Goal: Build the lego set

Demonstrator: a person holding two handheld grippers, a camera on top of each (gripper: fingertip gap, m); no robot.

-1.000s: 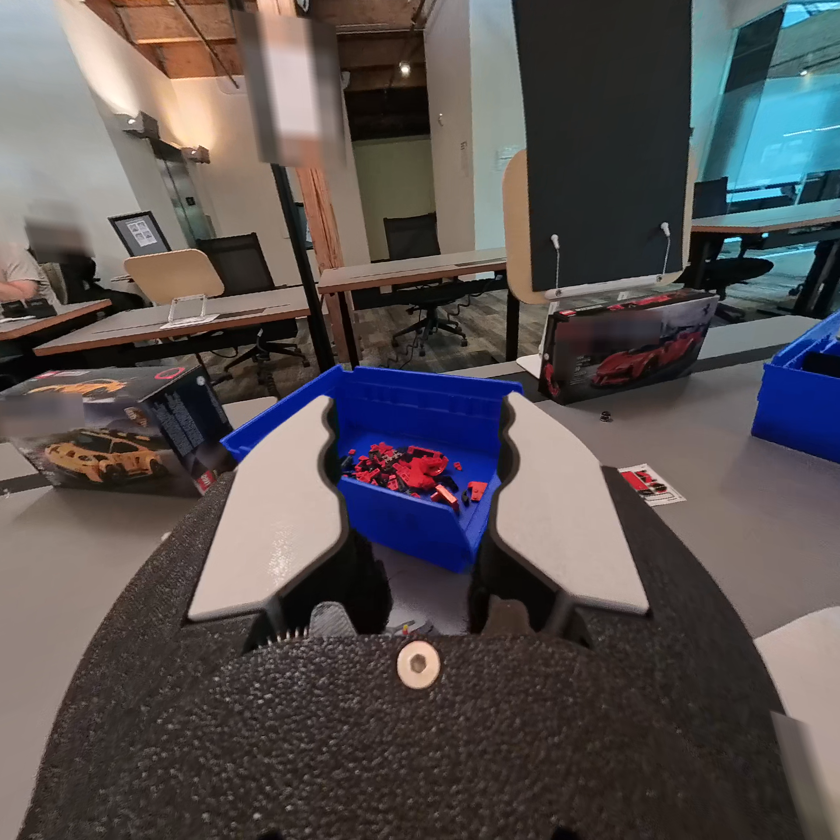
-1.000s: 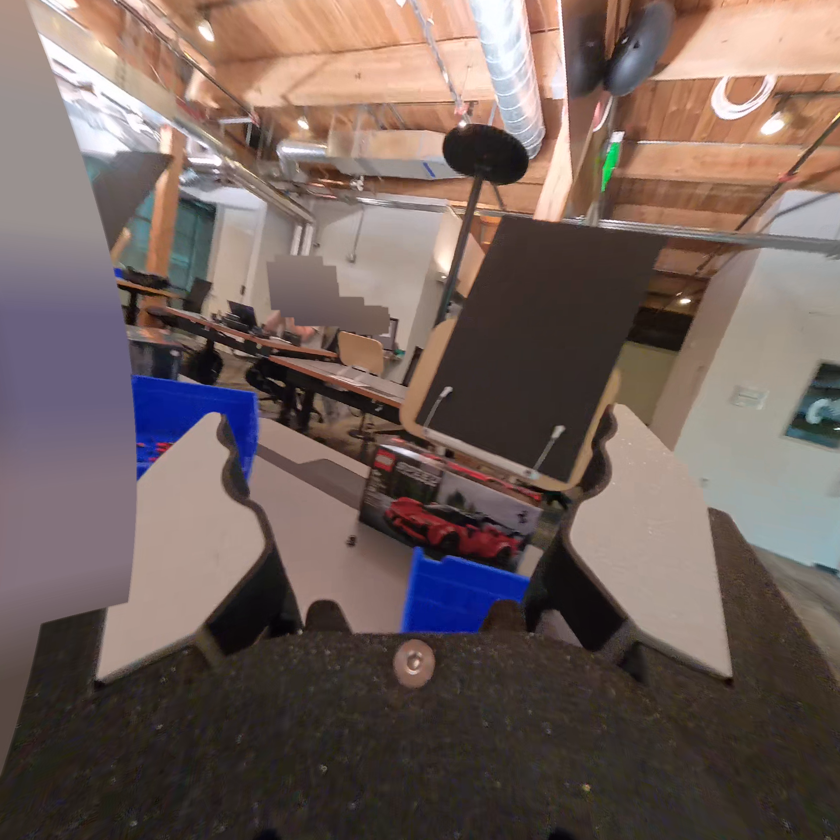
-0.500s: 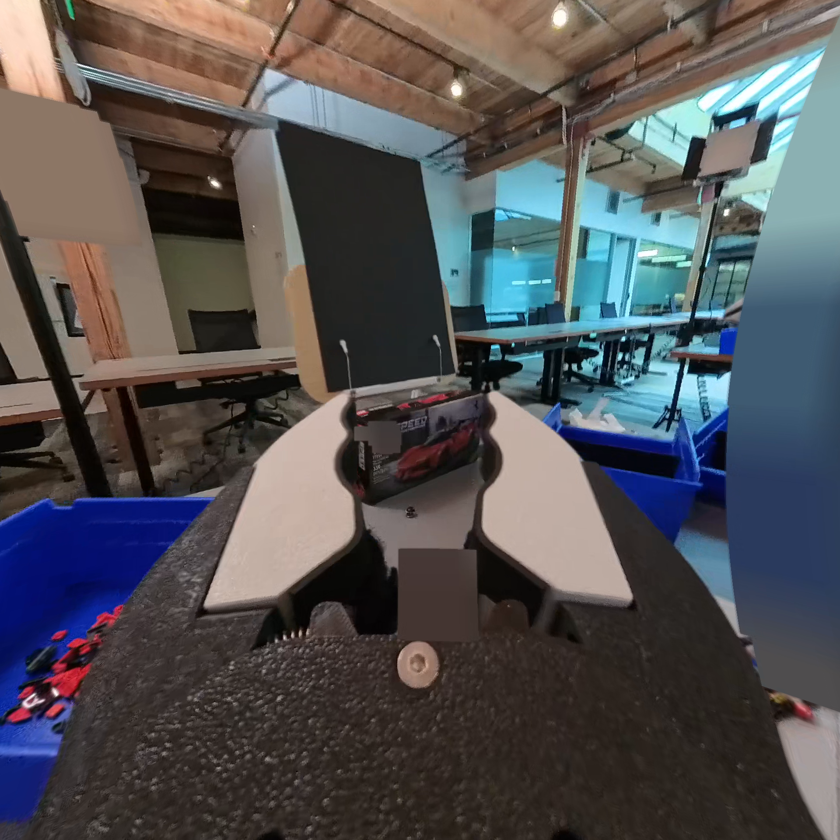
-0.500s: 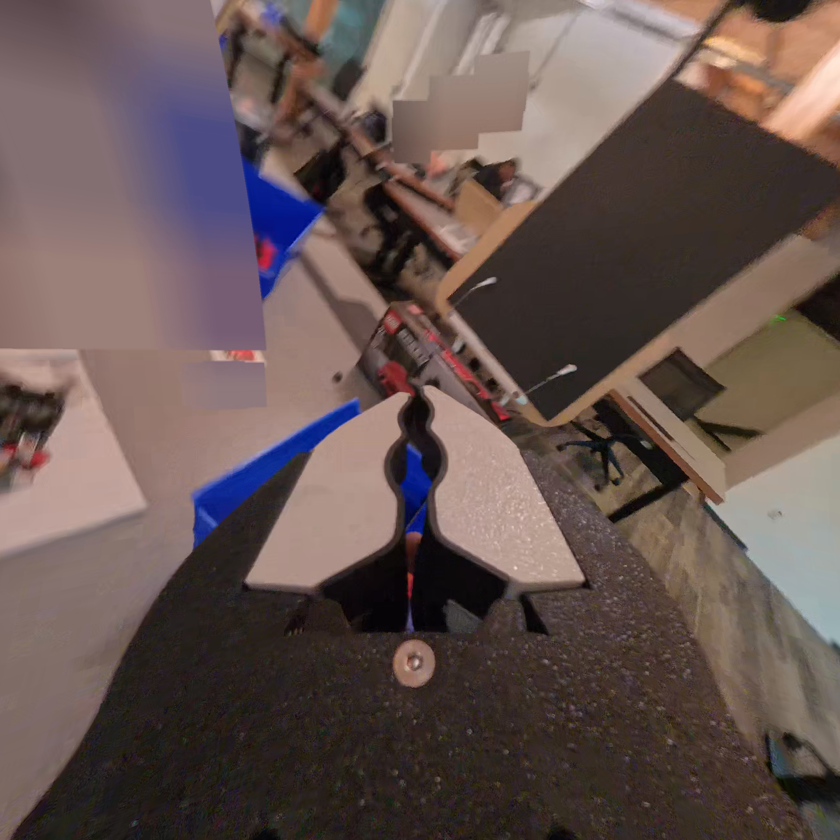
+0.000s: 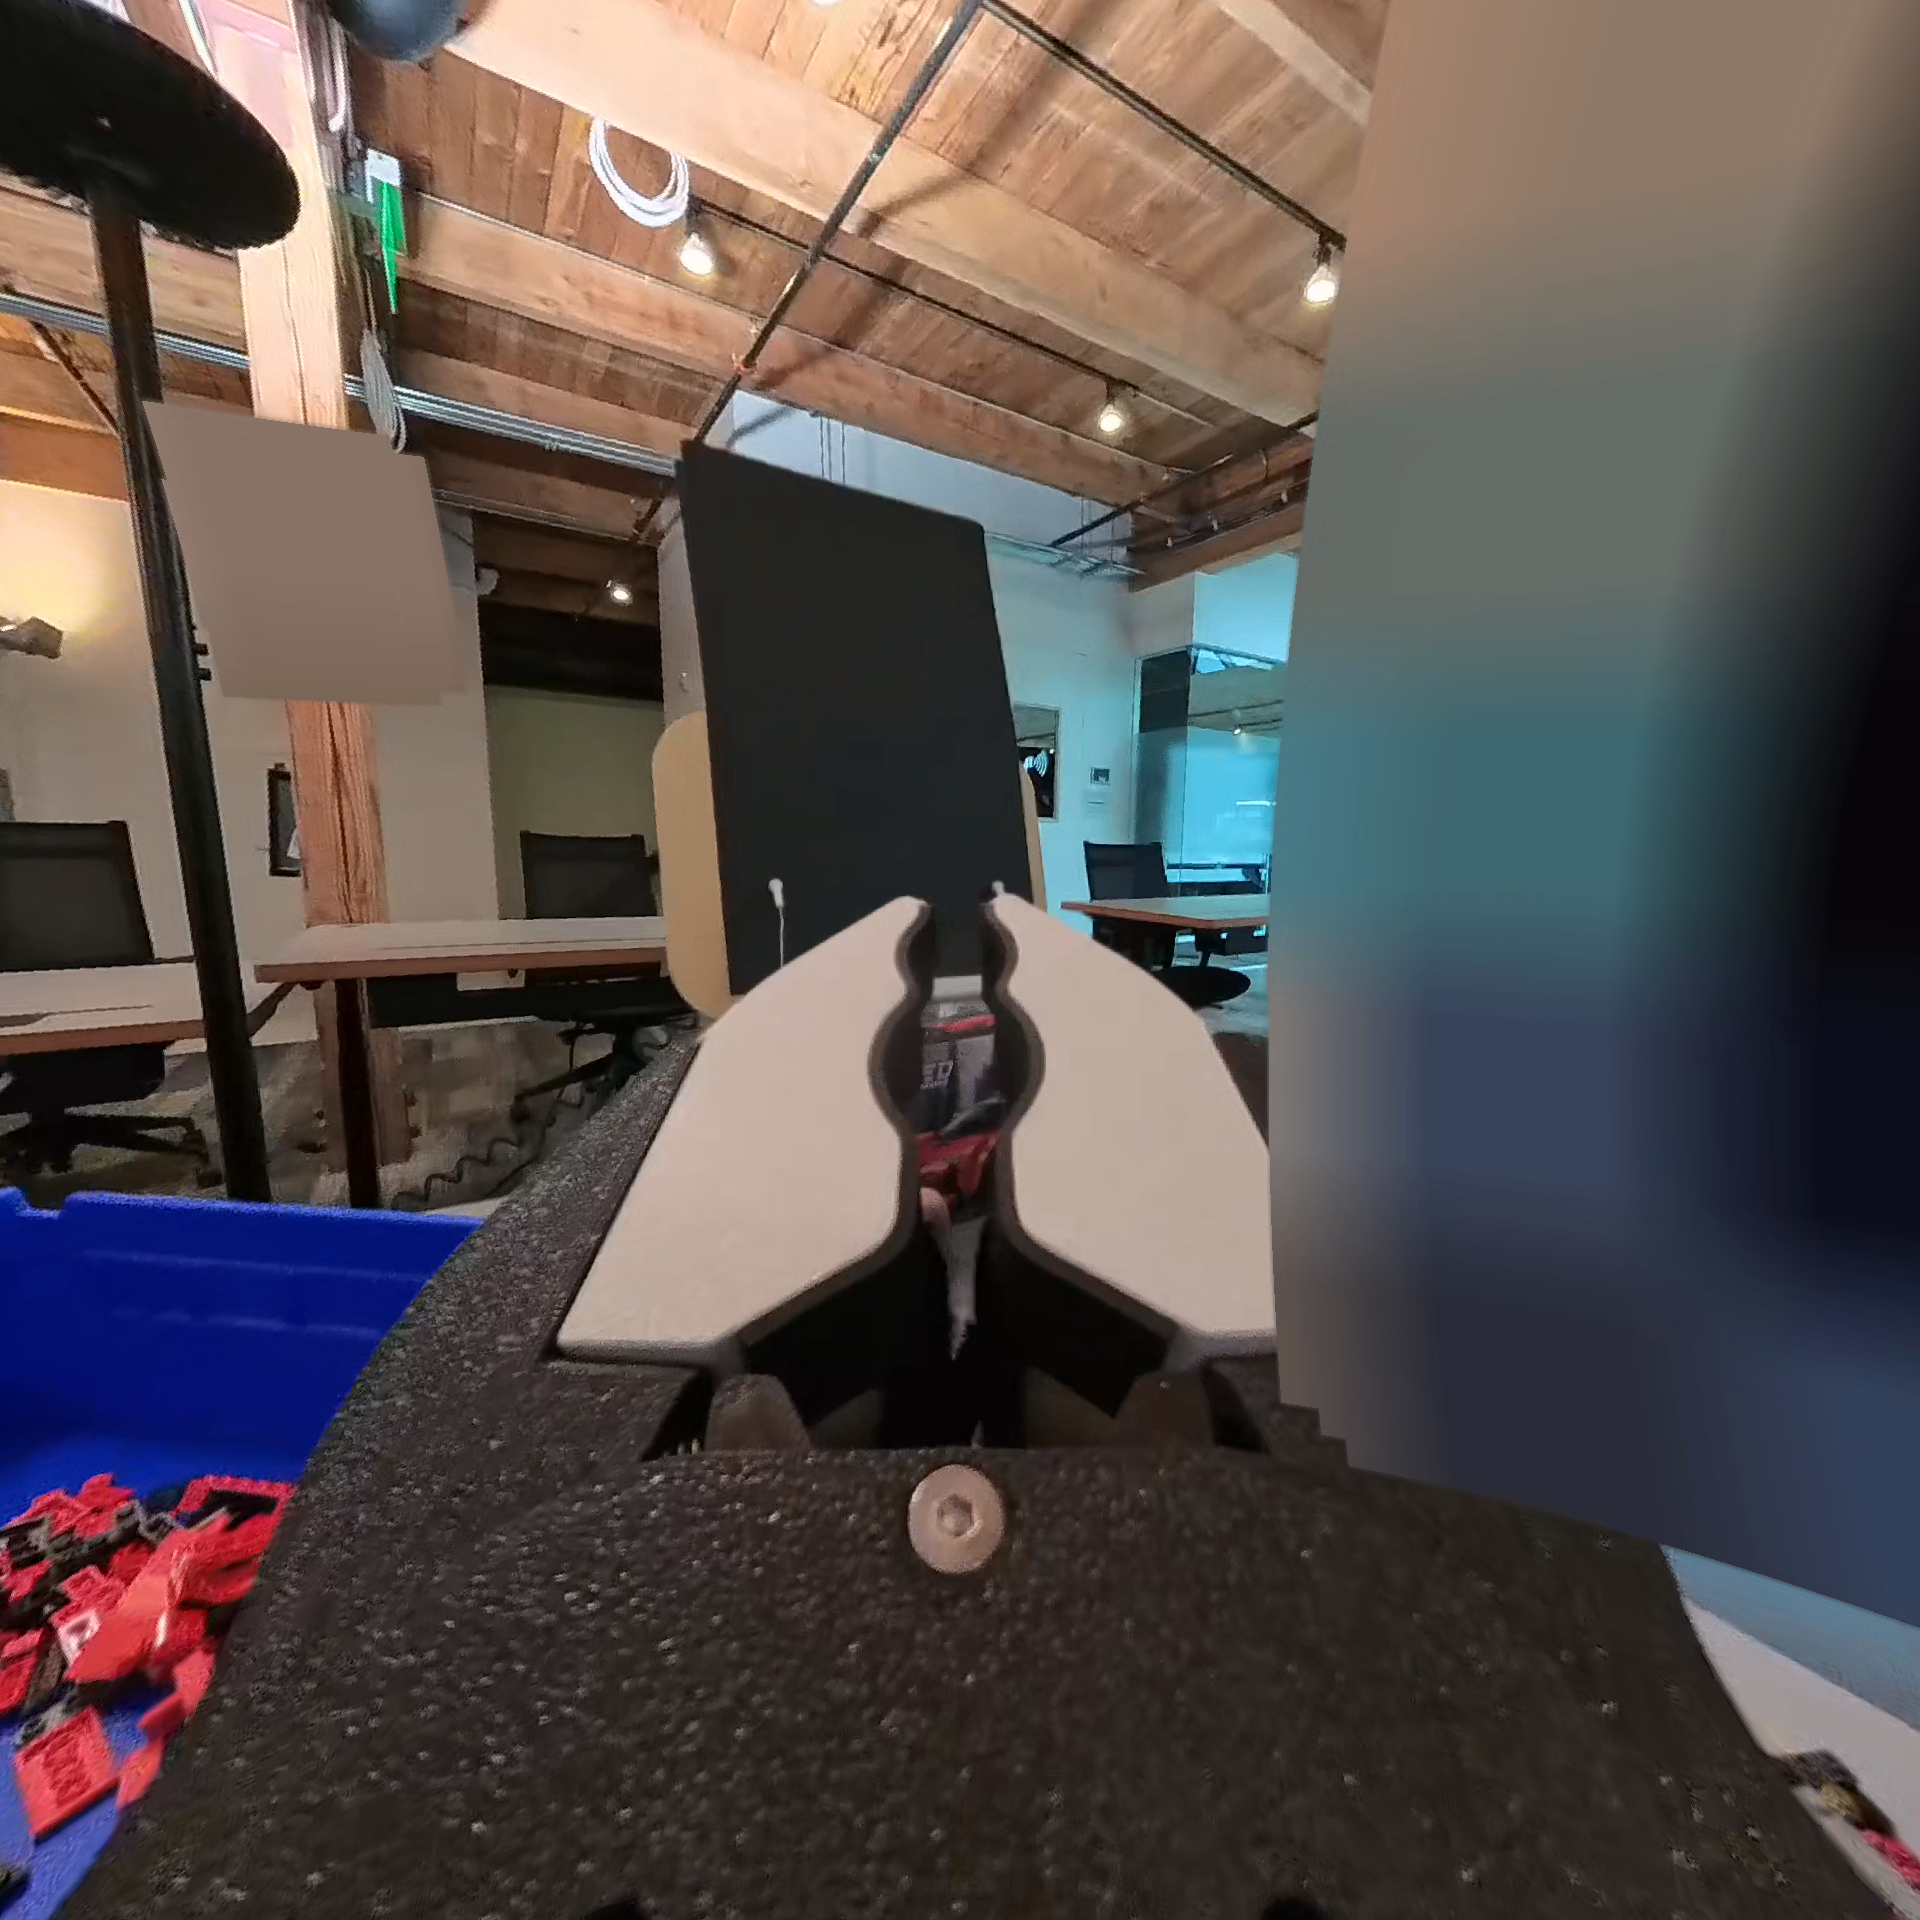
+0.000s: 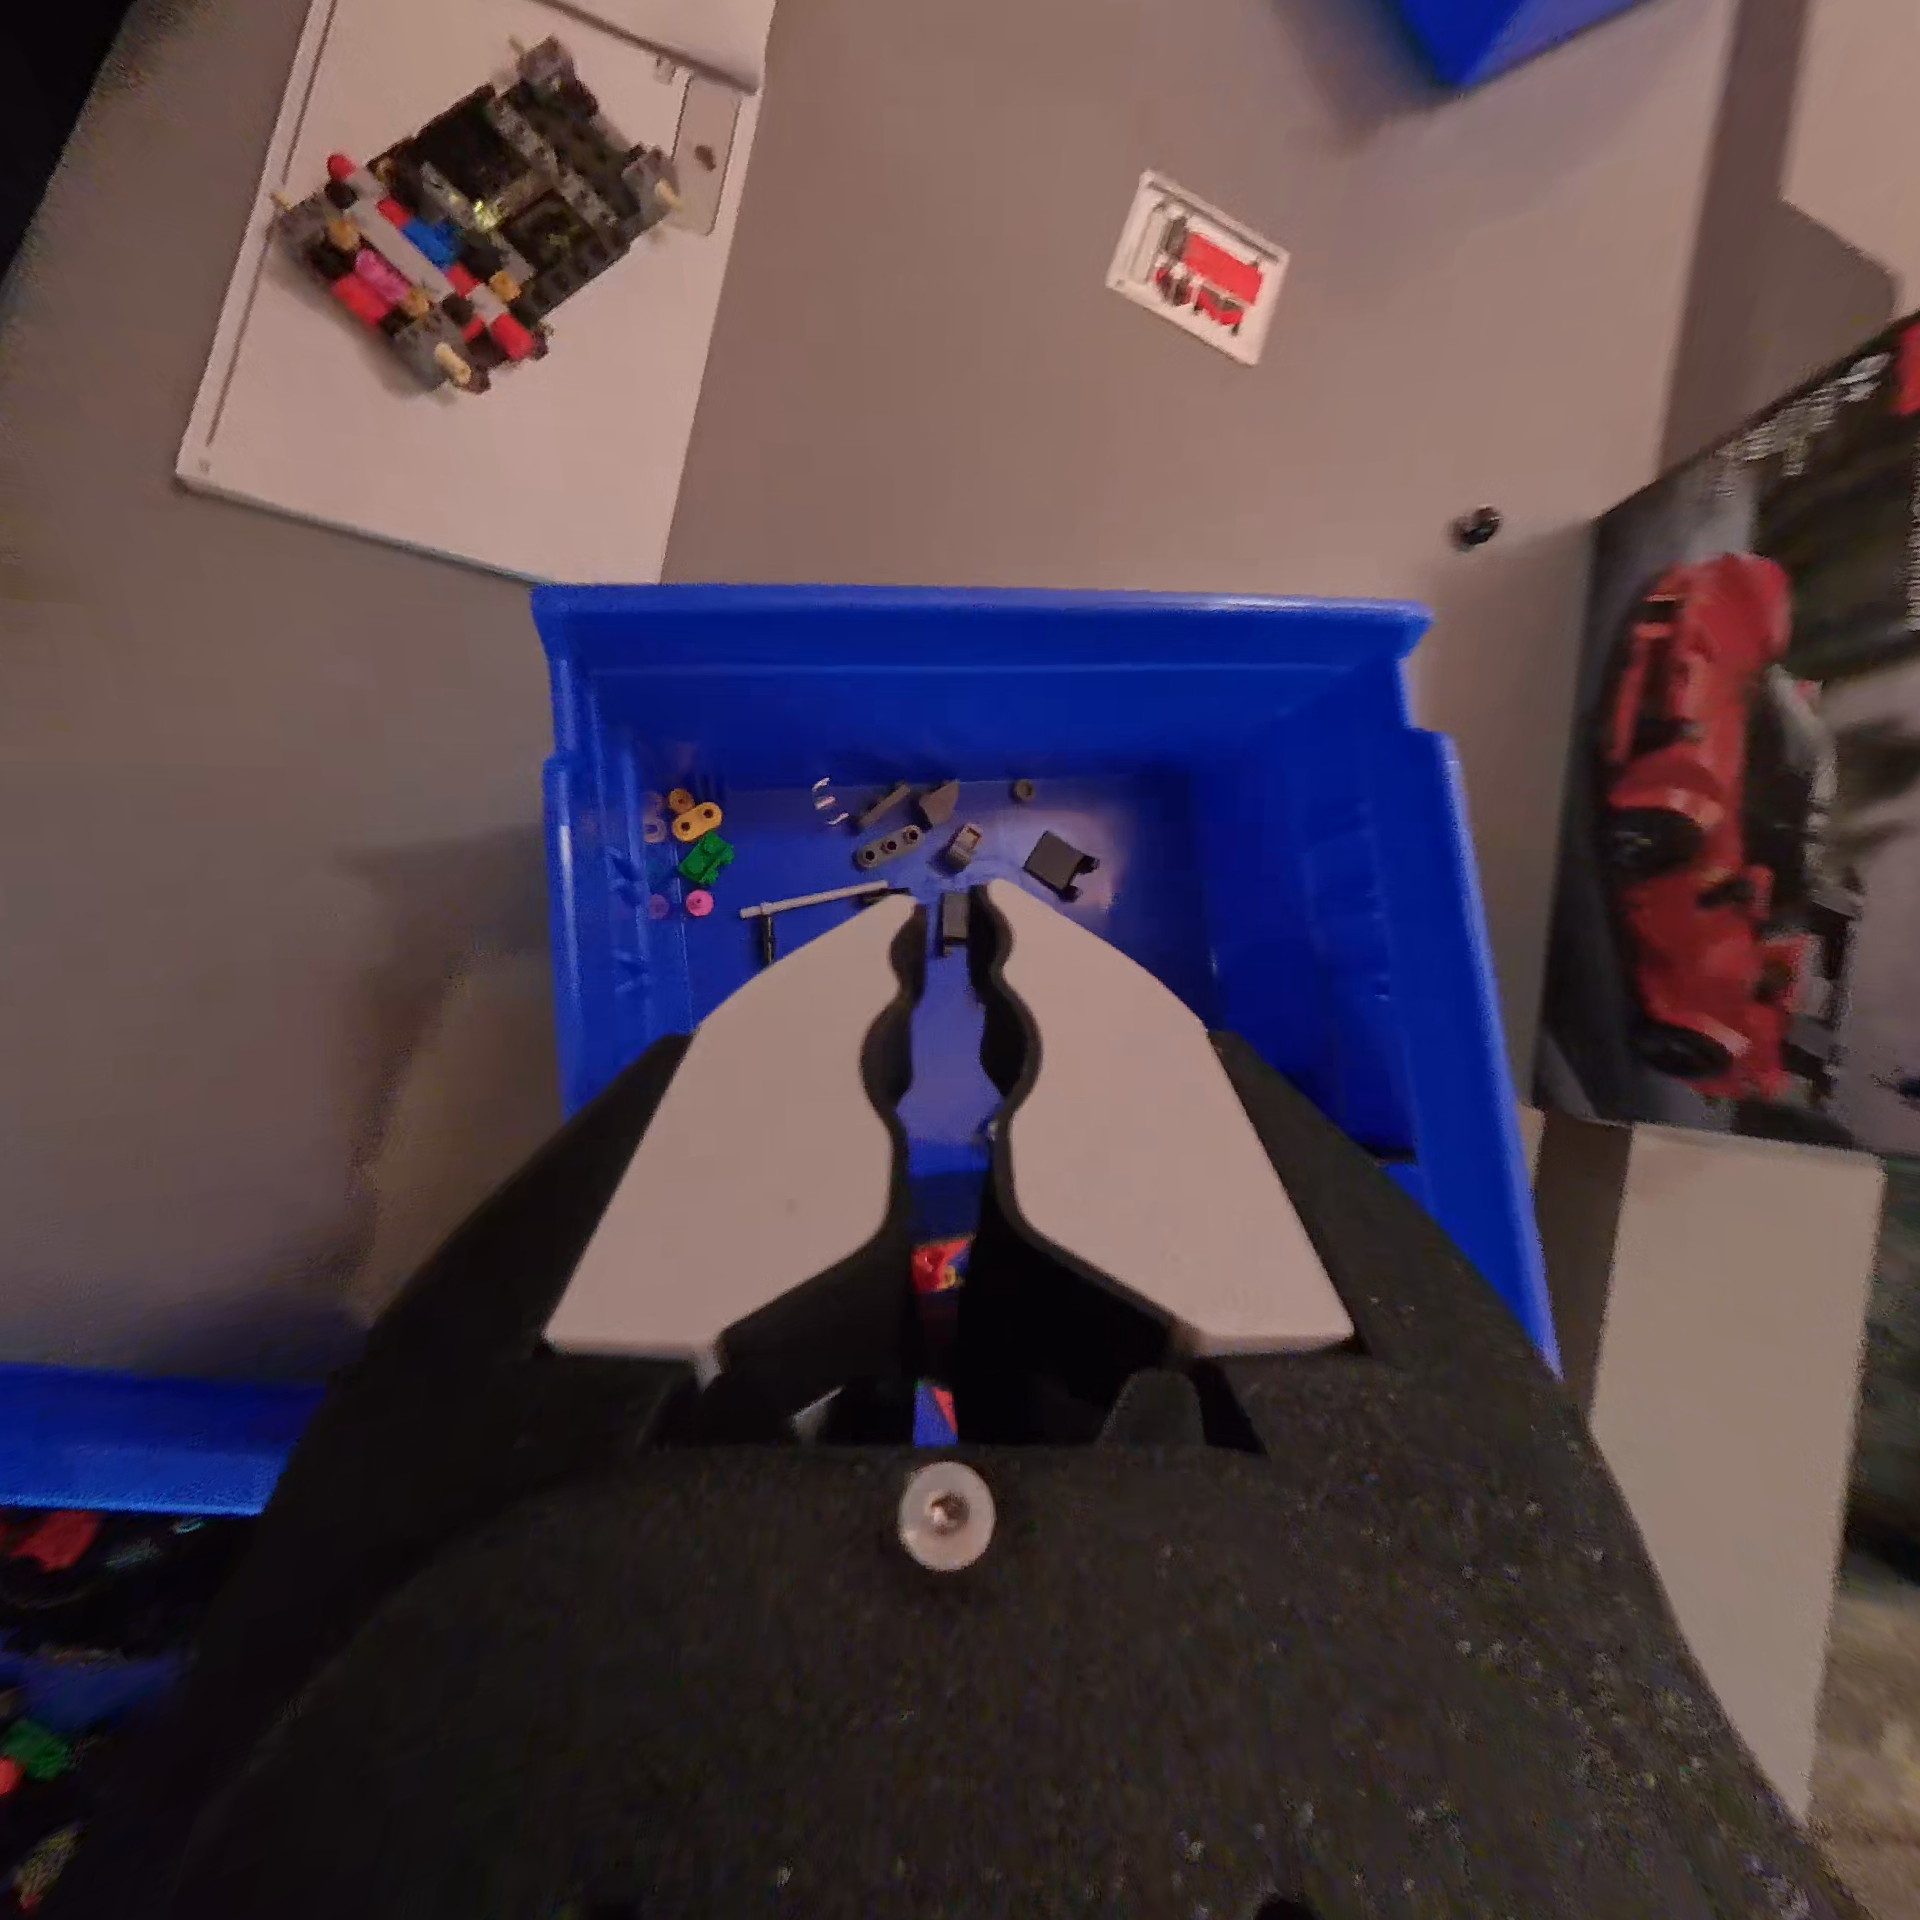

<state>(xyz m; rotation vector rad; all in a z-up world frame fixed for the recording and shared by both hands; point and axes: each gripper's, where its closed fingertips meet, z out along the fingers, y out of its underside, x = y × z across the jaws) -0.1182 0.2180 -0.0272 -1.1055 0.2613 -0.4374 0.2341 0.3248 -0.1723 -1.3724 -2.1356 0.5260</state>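
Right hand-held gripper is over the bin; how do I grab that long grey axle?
Likely easiest from straight above, right hand-held gripper closing across the middle of the grey axle. It lies flat on the bin floor, mid-length apparently clear of other pieces; its left end touches a dark piece.

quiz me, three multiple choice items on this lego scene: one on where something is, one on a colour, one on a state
1. Where does the half-built lego model rest?
A. inside a blue bin
B. on a white sheet on the grey table
C. on top of the red-car box

2. What colour is the bin under the right gripper?
A. blue
B. green
C. black

3. How do the left gripper jaws stand?
A. spread wide
B. clamped on a red brick
C. nearly together, nothing visibly held

Answers:
1 B: the model sits on the white sheet, apart from the bins.
2 A: its walls and floor are blue, with small loose parts inside.
3 C: only a narrow gap shows at the tips, and through it just the box behind.
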